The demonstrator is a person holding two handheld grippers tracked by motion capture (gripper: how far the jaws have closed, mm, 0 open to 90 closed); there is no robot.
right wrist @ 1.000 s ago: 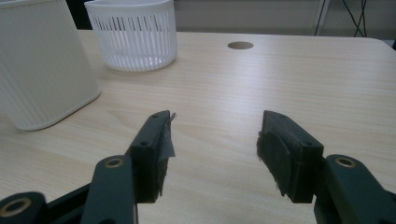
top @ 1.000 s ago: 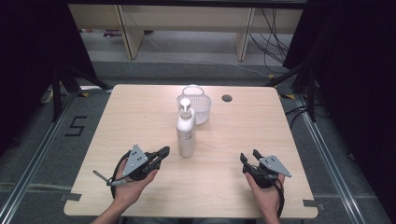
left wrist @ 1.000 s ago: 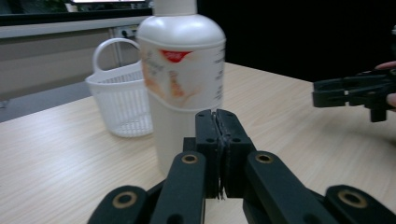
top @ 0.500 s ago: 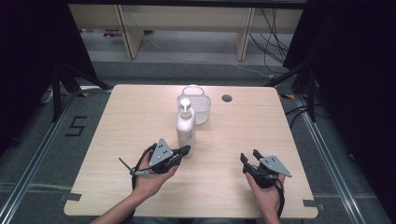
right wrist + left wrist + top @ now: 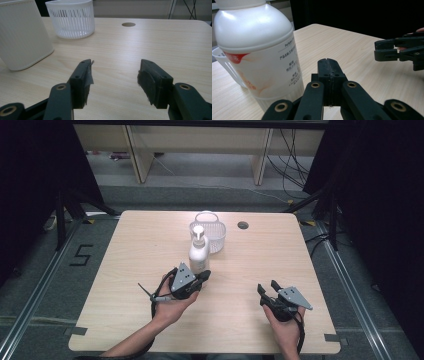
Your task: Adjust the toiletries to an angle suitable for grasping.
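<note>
A white pump bottle stands upright mid-table, and its label fills the left of the left gripper view. My left gripper lies just in front of the bottle's base, slightly to its right. Its jaws are pressed together with nothing between them. A white ribbed basket stands right behind the bottle. My right gripper rests near the front right of the table, open and empty. From there the bottle and basket are off to the left.
A round cable hole sits in the tabletop right of the basket. Shelf legs and cables stand beyond the far edge. Dark curtains flank both sides. The right gripper appears far right in the left gripper view.
My left hand has slid right and forward across the table, bringing its shut gripper up to the bottle's base. The right hand, bottle and basket have stayed put.
</note>
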